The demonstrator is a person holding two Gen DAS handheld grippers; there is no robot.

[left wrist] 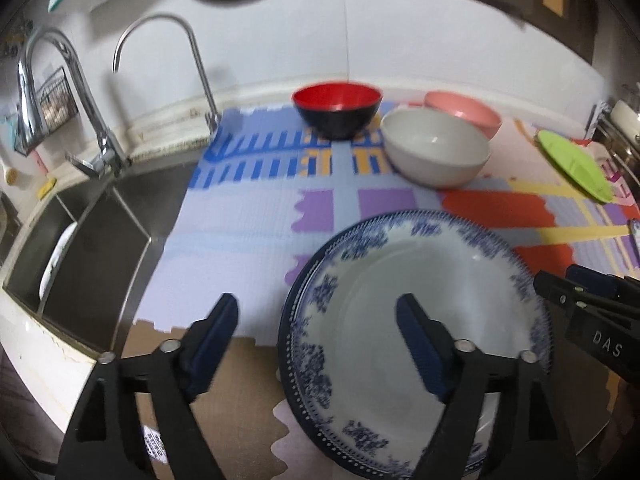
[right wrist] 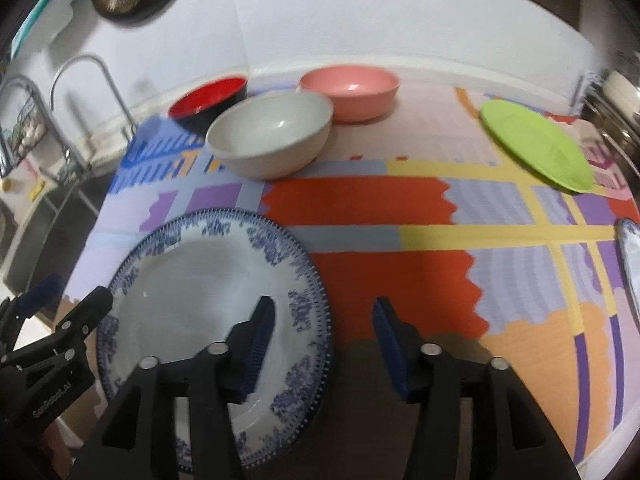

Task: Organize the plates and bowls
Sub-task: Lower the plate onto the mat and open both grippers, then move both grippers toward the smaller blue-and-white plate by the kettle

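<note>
Kitchen counter under a multicoloured foam mat point(right wrist: 372, 200), steel sink point(left wrist: 100, 248) at its left. Red bowl point(left wrist: 337, 110), grey bowl point(right wrist: 272, 136) and pink bowl point(right wrist: 352, 90), all empty, cluster rearward; green plate point(right wrist: 536, 144) lies well apart. Blue-patterned plate point(right wrist: 208, 288) sits nearest. Left gripper point(left wrist: 318, 336) and right gripper point(right wrist: 322, 332) both spread, each straddling its rim.

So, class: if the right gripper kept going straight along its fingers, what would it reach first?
Probably the patterned mat itself, on its red patch. The right gripper is open, one finger over the blue-and-white plate. Further along that line stand the white bowl and pink bowl; depth is unclear.
</note>
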